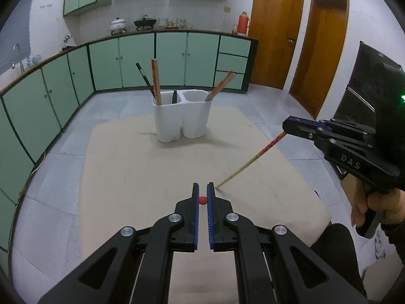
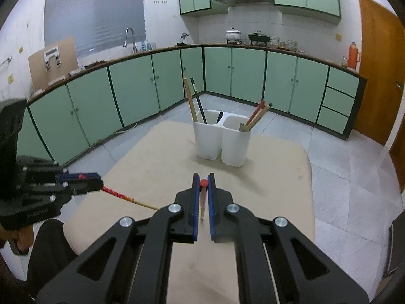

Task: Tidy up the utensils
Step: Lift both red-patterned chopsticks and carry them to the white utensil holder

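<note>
A white two-compartment holder stands at the far side of a beige-covered table. Its left compartment holds a black chopstick and a wooden one; the right holds several wooden chopsticks. My left gripper is shut on a red-patterned chopstick; only the chopstick's red end shows between the jaws. My right gripper is shut on a second chopstick that slants down towards the table.
Green kitchen cabinets run along the far wall and left side. Wooden doors stand at the right. A hand grips the right tool's handle, and a dark-clothed leg sits at the table's near edge.
</note>
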Available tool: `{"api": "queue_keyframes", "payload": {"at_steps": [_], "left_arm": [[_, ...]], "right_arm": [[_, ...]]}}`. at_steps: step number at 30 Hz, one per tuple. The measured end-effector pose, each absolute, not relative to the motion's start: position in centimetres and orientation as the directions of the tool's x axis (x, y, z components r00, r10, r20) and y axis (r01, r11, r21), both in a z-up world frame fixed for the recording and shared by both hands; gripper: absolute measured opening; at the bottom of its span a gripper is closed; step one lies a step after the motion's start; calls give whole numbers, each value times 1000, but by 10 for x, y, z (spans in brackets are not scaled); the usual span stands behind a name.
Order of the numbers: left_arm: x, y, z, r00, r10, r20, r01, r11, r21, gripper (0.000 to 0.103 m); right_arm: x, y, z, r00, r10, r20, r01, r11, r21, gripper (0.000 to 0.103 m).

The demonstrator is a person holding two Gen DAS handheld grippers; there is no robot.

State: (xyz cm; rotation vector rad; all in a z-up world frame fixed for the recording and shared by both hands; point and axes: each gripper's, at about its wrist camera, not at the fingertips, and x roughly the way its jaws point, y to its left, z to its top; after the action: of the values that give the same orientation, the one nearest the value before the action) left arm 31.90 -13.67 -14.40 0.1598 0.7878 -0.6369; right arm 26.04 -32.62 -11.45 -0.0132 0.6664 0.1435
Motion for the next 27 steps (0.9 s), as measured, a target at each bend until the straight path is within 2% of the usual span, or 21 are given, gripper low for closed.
{"api": "queue_keyframes", "payload": {"at_steps": [16,27], "left_arm": [[362,-150,-107,520,-485,-703,630,774,-67,6],[403,-153,-26,577,-527,-624,624,778,-79,6]], "right_arm": [[314,-347,-61,715,150,-683,-141,988,70,5],[350,-356,28,733,127,-668,-133,990,43,5]]}}
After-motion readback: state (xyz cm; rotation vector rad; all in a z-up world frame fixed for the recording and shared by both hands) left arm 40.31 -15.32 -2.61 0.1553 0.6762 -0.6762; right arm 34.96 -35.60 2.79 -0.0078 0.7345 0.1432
